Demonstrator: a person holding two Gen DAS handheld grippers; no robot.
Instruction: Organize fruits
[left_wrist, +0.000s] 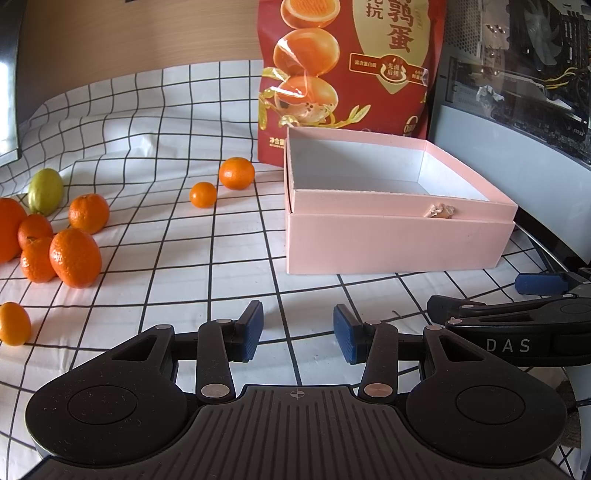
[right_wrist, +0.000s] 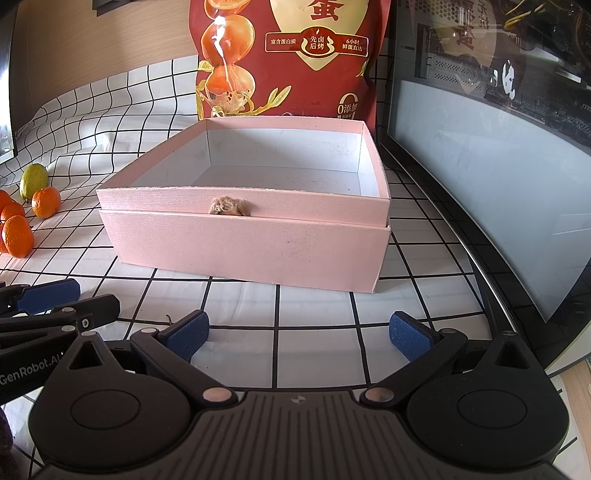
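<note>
Several small oranges lie on the checked cloth at the left, the nearest cluster around one large orange, with two more farther back. A green lemon-like fruit sits behind the cluster. An open pink box stands right of centre, with nothing inside. My left gripper hovers low over the cloth in front of the box, open, nothing between its blue pads. My right gripper is open wider, also facing the pink box, holding nothing. In the right wrist view the oranges and green fruit appear at far left.
A tall red snack bag stands directly behind the box. A computer case with a glass panel walls off the right side. A dark monitor edge is at far left. One orange lies apart near the left edge.
</note>
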